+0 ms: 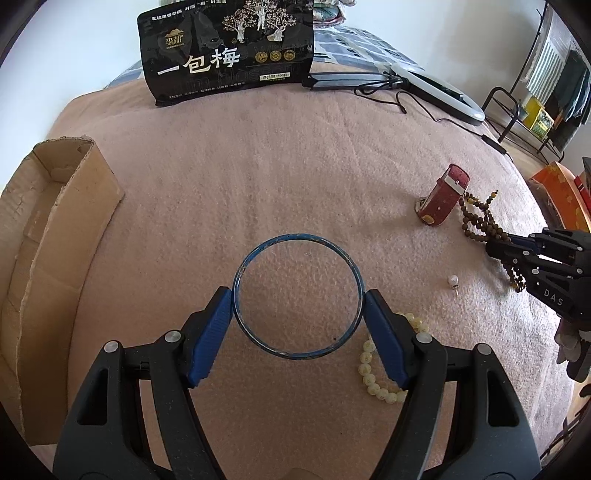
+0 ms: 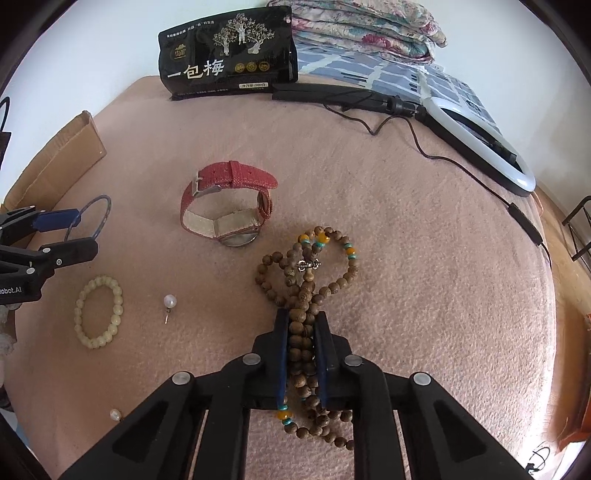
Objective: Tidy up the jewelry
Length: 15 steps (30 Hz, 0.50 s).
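Note:
My left gripper [image 1: 297, 299] is shut on a thin blue bangle [image 1: 295, 236], its blue pads pressing the ring's two sides just above the pink blanket; the bangle also shows in the right wrist view [image 2: 98, 216]. My right gripper [image 2: 302, 317] is shut on a long strand of brown wooden beads [image 2: 314, 254] that lies partly on the blanket. A red-strap watch [image 2: 225, 206] sits beyond the beads. A pale yellow bead bracelet [image 2: 98, 312] and a pearl earring [image 2: 170, 301] lie to the left. A second pearl [image 2: 115, 414] lies nearer.
An open cardboard box [image 1: 40, 229] sits at the left edge of the bed. A black snack bag [image 1: 225, 48] stands at the back. A ring light [image 2: 484, 144] with its cable lies at the back right. Folded quilts [image 2: 365, 29] are behind.

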Tool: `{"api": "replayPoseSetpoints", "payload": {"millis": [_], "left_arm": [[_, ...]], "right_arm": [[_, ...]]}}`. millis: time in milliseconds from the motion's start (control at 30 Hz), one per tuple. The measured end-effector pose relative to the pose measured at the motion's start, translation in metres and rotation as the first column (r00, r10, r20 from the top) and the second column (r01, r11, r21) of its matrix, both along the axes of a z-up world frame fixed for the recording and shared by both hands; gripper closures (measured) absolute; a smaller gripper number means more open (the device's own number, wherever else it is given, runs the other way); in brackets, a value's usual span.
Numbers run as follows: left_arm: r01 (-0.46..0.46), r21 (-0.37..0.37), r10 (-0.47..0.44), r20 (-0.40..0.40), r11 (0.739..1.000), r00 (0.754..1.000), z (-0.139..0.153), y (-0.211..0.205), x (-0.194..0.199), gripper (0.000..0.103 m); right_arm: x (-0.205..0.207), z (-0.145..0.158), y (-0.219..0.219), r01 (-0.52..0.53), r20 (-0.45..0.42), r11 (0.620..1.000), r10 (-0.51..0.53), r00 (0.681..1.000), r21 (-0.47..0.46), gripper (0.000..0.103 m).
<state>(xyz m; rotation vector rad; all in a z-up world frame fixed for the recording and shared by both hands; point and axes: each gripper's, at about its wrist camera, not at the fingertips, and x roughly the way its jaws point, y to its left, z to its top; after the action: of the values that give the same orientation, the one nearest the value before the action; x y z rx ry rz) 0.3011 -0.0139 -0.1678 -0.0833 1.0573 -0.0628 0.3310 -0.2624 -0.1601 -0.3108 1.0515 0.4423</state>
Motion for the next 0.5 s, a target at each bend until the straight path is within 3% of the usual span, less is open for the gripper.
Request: {"api": "replayPoseSetpoints", "payload": {"millis": [433, 500], "left_arm": [[0.010, -0.018, -0.009, 0.080, 1.000, 0.997, 0.044, 0.009, -0.023, 0.029], [0.019, -0.015, -0.018, 0.094, 1.000, 0.995, 0.052, 0.010, -0.027, 0.029]], "right_arm": [[-0.025, 0.061, -0.002, 0.026, 0.102, 0.995, -0.036, 0.994, 0.097, 0.094], [-0.030, 0.072, 0.000, 0.026, 0.118, 0.993, -0.039, 0.992, 0.114, 0.099]]}}
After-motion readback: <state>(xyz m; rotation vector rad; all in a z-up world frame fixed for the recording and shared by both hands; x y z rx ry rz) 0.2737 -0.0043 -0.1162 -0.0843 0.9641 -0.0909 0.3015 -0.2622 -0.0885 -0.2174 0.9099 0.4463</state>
